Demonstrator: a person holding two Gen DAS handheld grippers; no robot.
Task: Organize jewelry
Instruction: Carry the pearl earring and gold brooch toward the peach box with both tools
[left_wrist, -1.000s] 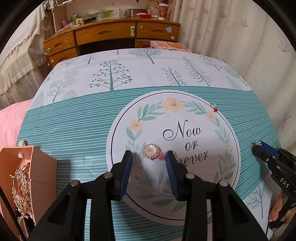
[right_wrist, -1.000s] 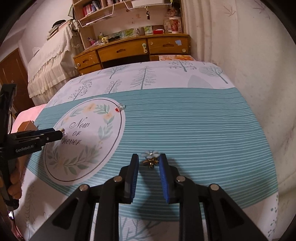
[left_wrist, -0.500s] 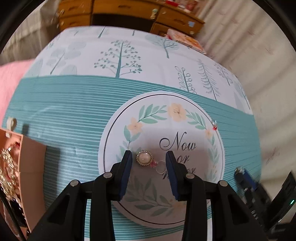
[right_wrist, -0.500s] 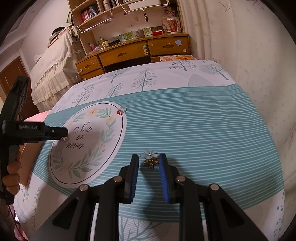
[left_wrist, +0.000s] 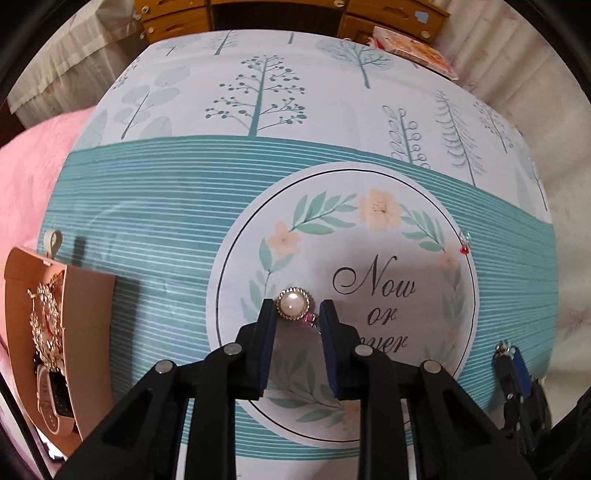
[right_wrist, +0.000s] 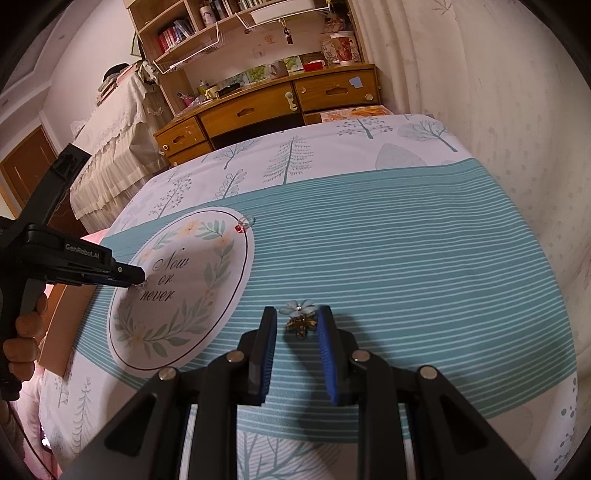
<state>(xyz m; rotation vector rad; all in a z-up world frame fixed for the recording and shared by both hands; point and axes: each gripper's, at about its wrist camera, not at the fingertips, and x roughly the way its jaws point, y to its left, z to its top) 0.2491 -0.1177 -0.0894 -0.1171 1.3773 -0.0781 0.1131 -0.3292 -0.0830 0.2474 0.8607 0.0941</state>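
A pearl earring with a gold rim and a pink bead lies on the white circle of the bedspread. My left gripper points steeply down over it. Its jaws are closing, with the pearl between the tips, beside the left pad and with a gap on the right. From the right wrist view the left gripper touches down on the circle. A pale flower brooch with a gold part lies on the teal stripes between the tips of my right gripper, small gaps on both sides.
A peach jewelry box at the left holds gold chains and a watch. A small red-bead ring lies at the circle's right edge. A wooden desk stands beyond the bed, a curtain on the right.
My left gripper has tipped downward and slid in over the pearl earring, and its jaws have narrowed around it. The right gripper and the flower brooch stay as they were.
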